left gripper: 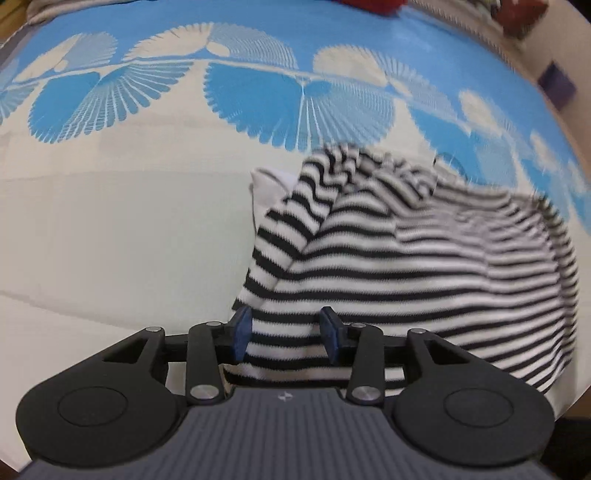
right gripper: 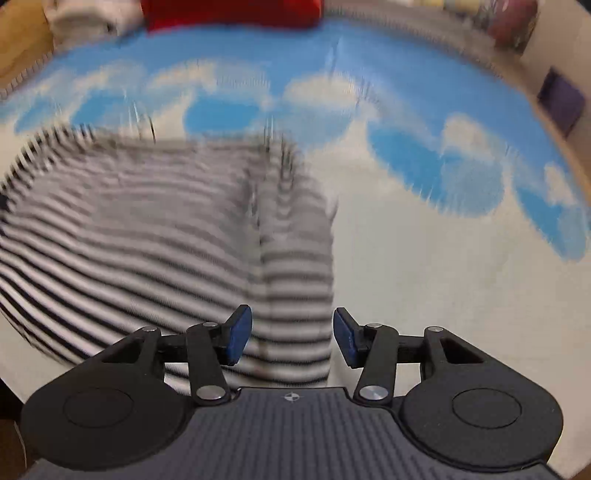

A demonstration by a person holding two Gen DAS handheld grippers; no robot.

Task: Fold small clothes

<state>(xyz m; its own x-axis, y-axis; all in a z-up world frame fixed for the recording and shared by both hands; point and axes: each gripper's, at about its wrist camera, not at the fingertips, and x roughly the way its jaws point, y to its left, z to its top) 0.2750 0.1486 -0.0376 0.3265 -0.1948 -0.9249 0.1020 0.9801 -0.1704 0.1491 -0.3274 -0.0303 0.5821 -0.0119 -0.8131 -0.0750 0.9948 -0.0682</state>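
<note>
A black-and-white striped garment lies on a blue and cream patterned bedspread, its sleeve folded across the body. My left gripper is open over the garment's left edge. Striped cloth shows between the blue pads, which stand apart from it. In the blurred right wrist view the same garment fills the left half. My right gripper is open above its right edge, with the folded sleeve strip showing between the pads. A bit of white cloth peeks out under the garment's far left corner.
The bedspread stretches cream to the right of the garment and blue further back. A red item and a white cloth pile lie at the far edge. A purple box stands off the bed at the right.
</note>
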